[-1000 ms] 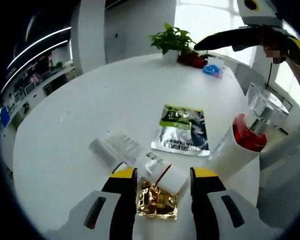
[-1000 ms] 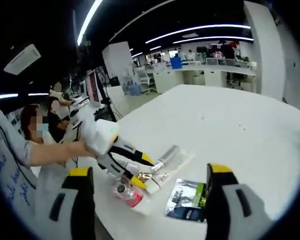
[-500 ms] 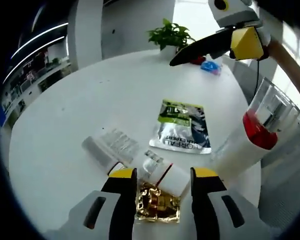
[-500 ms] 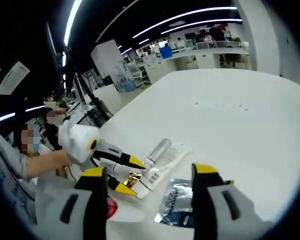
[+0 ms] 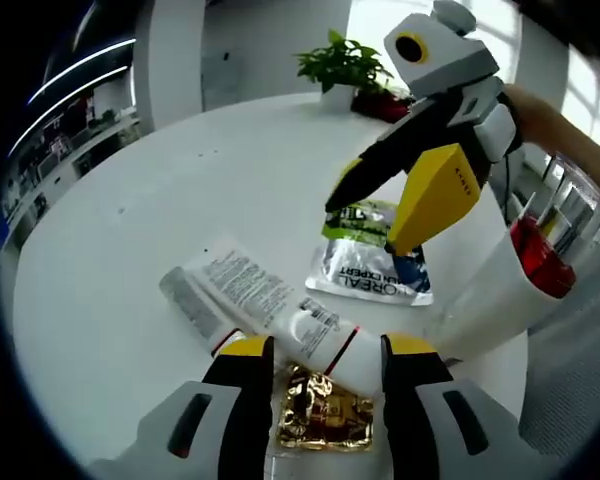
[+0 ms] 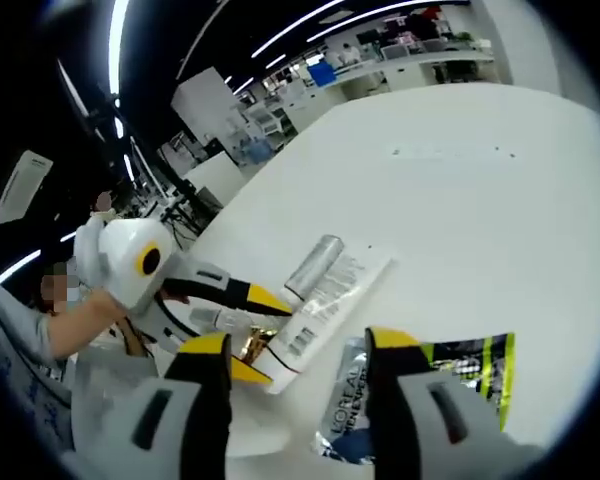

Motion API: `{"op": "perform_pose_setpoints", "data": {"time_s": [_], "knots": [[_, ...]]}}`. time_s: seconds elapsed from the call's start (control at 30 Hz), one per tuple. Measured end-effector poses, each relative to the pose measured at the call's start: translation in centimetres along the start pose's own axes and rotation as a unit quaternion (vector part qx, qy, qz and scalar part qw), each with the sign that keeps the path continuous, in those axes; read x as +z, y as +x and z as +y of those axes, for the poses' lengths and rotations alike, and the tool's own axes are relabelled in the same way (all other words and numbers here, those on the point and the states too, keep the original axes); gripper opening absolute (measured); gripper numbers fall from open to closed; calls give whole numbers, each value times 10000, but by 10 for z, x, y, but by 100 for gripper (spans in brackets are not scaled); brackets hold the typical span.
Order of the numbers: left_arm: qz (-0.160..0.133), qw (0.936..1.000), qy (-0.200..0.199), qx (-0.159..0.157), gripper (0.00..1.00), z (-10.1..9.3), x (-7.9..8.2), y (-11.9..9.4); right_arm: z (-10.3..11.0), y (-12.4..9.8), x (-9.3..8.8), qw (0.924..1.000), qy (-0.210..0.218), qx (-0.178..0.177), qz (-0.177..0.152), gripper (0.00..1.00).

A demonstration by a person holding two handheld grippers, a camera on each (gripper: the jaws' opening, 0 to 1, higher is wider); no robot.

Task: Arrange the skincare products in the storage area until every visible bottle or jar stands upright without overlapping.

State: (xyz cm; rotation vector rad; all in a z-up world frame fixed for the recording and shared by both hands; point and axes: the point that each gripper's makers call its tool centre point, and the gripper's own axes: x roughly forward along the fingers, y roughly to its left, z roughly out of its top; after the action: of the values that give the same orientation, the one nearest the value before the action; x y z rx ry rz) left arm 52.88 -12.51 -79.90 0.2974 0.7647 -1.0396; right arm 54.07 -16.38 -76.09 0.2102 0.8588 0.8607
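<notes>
White table [image 5: 130, 200] wide open | tube [image 5: 270, 310] lying between left tongs [image 5: 322, 352]

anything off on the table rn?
Yes. The white tube lies flat on the table rather than upright, its gold cap between the left gripper jaws. A sachet lies flat beside it.

White tube [image 5: 270, 315] with red band lies flat on the table, crimped grey end pointing away, cap end between the yellow-tipped jaws. Gold foil-wrapped item [image 5: 325, 423] lies flat touching its cap end. Silver-green sachet [image 5: 372, 263] lies flat just beyond the tube. White bottle [image 5: 500, 285] with red collar, clear cap, tilted at right.
</notes>
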Motion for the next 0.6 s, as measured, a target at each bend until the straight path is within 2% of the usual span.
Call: {"op": "perform_pose_setpoints", "data": {"time_s": [0.27, 0.6], "knots": [[1, 10000, -95, 13, 40, 4, 2, 3, 0, 18, -8, 9988, 451, 192, -16, 49], [28, 9998, -199, -75, 40, 4, 2, 9, -3, 33, -17, 9971, 707, 258, 87, 44]]}}
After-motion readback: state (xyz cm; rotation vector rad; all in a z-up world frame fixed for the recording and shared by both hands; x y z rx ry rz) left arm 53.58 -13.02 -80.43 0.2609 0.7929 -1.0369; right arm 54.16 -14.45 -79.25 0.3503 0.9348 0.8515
